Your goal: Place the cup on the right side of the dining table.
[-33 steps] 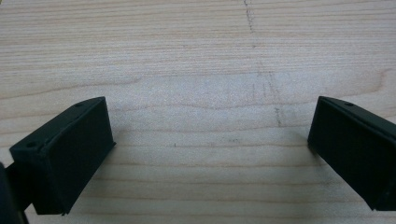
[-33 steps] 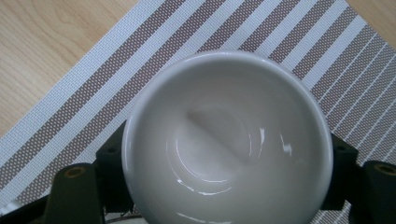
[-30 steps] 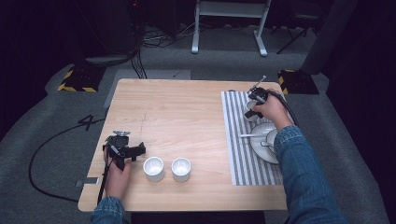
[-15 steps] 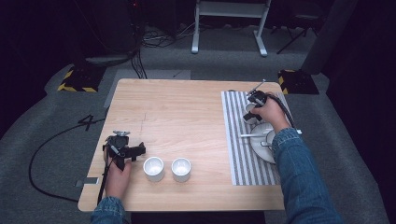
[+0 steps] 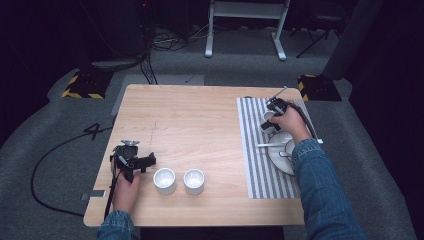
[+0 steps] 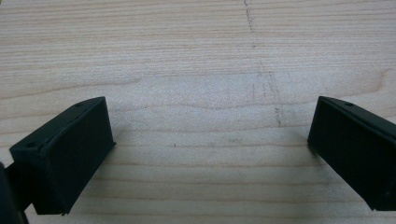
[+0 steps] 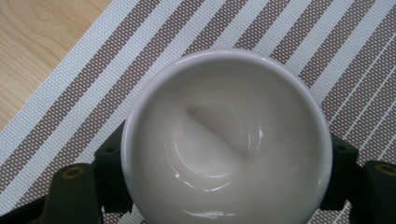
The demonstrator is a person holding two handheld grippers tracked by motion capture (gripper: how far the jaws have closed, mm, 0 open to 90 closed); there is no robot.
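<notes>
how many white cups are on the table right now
3. Two stand side by side on bare wood near the front edge: left cup, right cup. The third cup sits between the right gripper's jaws over the striped mat. The arm may hide others.

A light wooden table (image 5: 200, 120) carries two white cups (image 5: 164, 180) (side by side) and a striped placemat (image 5: 255, 150).

We see a pale, wood-grained counter (image 5: 200, 120) under a placemat (image 5: 255, 150) striped white and grey-brown. On that placemat, our right tool (image 7: 224, 186), black, clasps a glossy white cup (image 7: 226, 140). Beside the placemat stand two white cups (image 5: 179, 180). Our sleeves (image 5: 325, 190) are blue denim.
</notes>
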